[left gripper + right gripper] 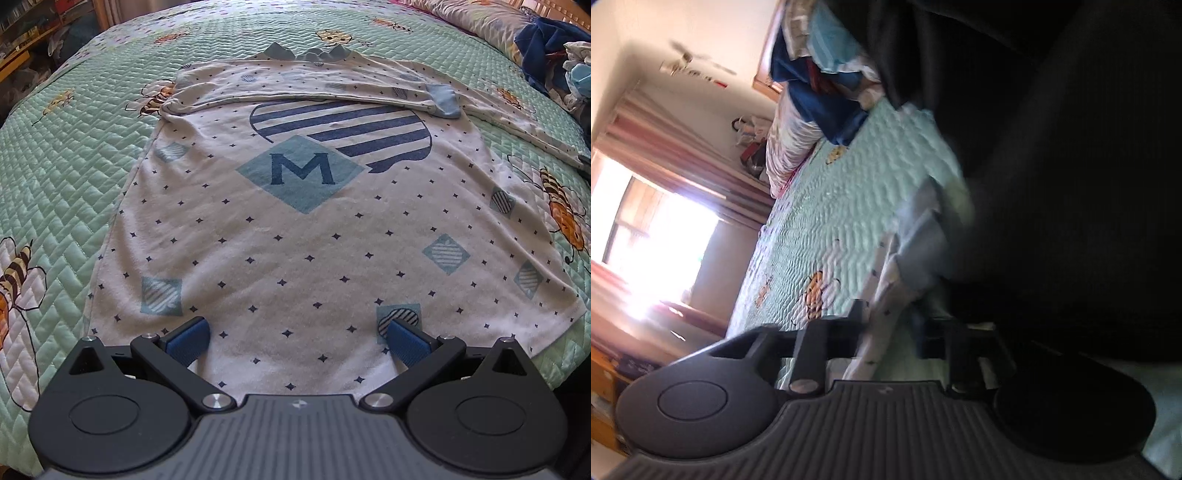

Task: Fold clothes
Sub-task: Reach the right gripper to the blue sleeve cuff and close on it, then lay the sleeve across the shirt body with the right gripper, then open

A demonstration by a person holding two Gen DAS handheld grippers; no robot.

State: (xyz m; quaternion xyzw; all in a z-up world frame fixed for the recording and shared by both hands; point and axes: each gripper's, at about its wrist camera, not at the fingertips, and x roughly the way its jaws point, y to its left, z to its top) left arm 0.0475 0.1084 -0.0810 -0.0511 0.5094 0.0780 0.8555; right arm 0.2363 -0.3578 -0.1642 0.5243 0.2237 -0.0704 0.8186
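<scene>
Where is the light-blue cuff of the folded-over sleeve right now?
In the left wrist view, the cuff lies upper right on the white shirt, just right of the striped heart print, over the green quilt.

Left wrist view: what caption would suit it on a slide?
Open left gripper poised over the hem of a white patterned shirt spread on a bee-print quilt.

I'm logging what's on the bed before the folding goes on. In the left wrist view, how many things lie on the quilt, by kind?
White patterned shirt, spread flat: 1
Heap of unfolded clothes: 1
Pillow: 1
Total: 3
</scene>
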